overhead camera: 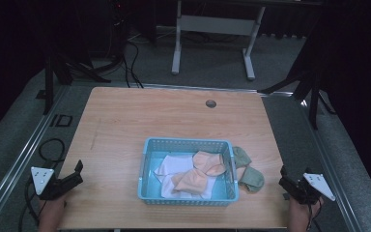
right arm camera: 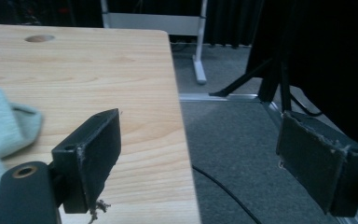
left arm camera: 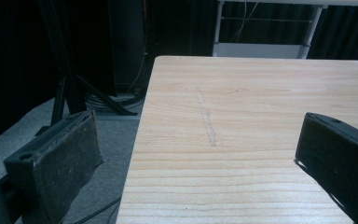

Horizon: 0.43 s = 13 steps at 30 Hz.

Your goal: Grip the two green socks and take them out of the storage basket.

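Socks waiting beside and inside a basket, both grippers idle at the bench corners.

Left gripper (overhead camera: pixel 78 173) rests at the near left corner of the bench (overhead camera: pixel 125 116), jaws spread and holding nothing, well apart from the blue basket (overhead camera: pixel 188 144) at centre, where white and peach socks (overhead camera: pixel 200 174) lie heaped. Just right of the basket's wall lies the green sock (overhead camera: pixel 251 178), crumpled on the wood, near the right gripper (overhead camera: pixel 284 181), whose jaws also stand released and empty. It looks light, limp and easily bunched; pinching a raised fold near its cuff should hold best.
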{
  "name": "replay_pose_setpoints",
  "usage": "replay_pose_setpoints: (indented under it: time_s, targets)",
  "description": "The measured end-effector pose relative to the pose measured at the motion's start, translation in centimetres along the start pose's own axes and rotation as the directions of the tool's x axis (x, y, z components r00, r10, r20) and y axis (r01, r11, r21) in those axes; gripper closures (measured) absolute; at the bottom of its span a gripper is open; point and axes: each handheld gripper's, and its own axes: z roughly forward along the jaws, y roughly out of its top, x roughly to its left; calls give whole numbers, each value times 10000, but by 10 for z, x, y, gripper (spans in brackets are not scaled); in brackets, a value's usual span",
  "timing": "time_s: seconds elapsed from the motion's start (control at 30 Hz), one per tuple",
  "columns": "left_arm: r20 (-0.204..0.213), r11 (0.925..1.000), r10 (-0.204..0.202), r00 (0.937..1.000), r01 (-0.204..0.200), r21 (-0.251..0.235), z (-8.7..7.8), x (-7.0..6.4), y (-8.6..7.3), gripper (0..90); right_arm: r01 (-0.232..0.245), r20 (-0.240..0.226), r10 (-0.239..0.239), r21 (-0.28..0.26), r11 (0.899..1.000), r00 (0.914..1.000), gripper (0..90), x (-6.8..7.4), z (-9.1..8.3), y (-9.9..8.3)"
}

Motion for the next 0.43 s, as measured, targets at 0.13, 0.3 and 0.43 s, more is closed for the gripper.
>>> replay_pose_setpoints:
  time_s: [0.13, 0.3, 0.43]
  targets:
    - [-14, 10000, 19, 10000, -19, 9, 0, 0, 0, 4, -274, -78, 274, 24, 9996, 9996, 139, -5, 2, 0]
    - [-38, 10000, 31, 10000, -31, 40, 0, 0, 0, 4, -195, -216, 195, 0, 9998, 9996, 139, -5, 6, 2]
    - [-57, 10000, 6, 10000, -6, 42, 1, 0, 0, 4, -287, -344, 284, -88, 9995, 9990, 139, -6, 6, 2]
